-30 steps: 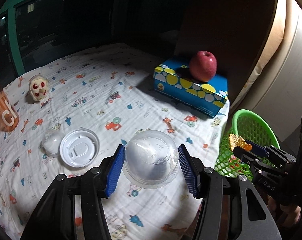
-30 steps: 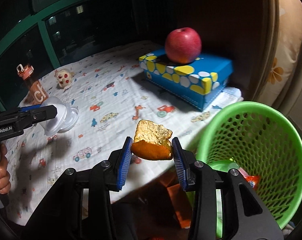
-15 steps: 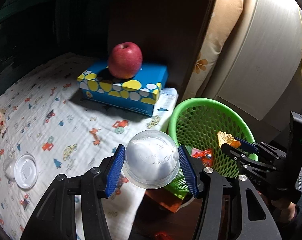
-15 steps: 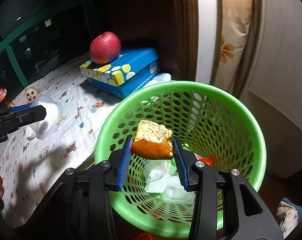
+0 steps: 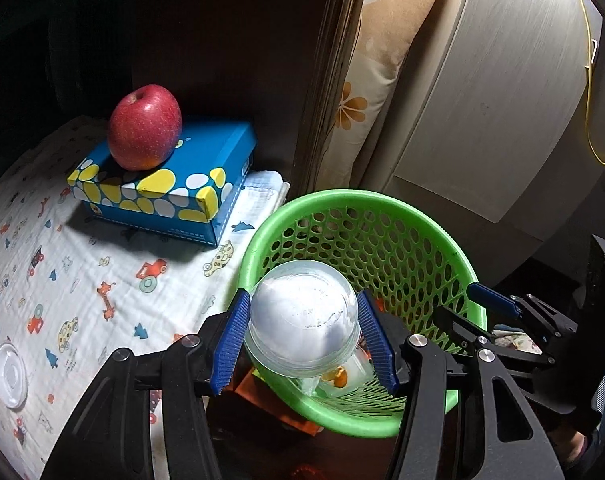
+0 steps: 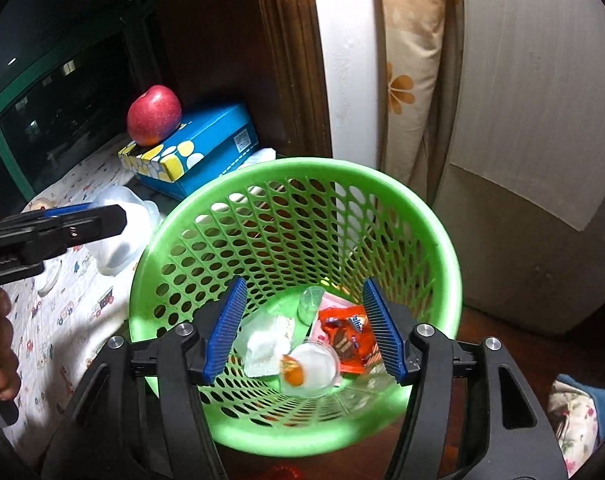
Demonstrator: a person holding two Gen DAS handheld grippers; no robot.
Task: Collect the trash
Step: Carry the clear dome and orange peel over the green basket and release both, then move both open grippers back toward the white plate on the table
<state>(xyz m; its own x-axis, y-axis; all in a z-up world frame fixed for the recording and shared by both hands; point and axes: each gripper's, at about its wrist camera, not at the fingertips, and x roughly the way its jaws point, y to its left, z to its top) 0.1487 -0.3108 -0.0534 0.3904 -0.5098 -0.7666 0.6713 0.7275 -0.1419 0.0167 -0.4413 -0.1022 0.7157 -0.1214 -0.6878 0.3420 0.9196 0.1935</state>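
Your left claw (image 5: 304,338) is pinching a clear plastic dome cup (image 5: 302,316) between its blue pads, and in the left wrist view the cup hangs over the near-left rim of the green basket (image 5: 402,216), at about 8 o'clock on the basket's opening. Your right claw (image 6: 304,330) is spread wide with nothing between its pads, poised over the basket's mouth.

Down on the basket floor in the right wrist view you can see the orange peel (image 6: 292,372) lying on a small clear lid (image 6: 316,362), with a crumpled white tissue (image 6: 266,342) at its 10 o'clock and an orange snack wrapper (image 6: 348,336) at its 2 o'clock.

The basket stands just beside the edge of the surface covered by the cartoon-print cloth (image 5: 82,264). On that cloth, at 10 o'clock from the basket, sits the blue tissue box (image 5: 174,184) with yellow and white spots, and a red apple (image 5: 144,126) rests on top of it. At the far left edge of the left wrist view, about 8 o'clock in the frame, a white round lid (image 5: 8,374) lies flat on the cloth. A floral pillow (image 5: 376,60) leans upright behind the basket at 12 o'clock.
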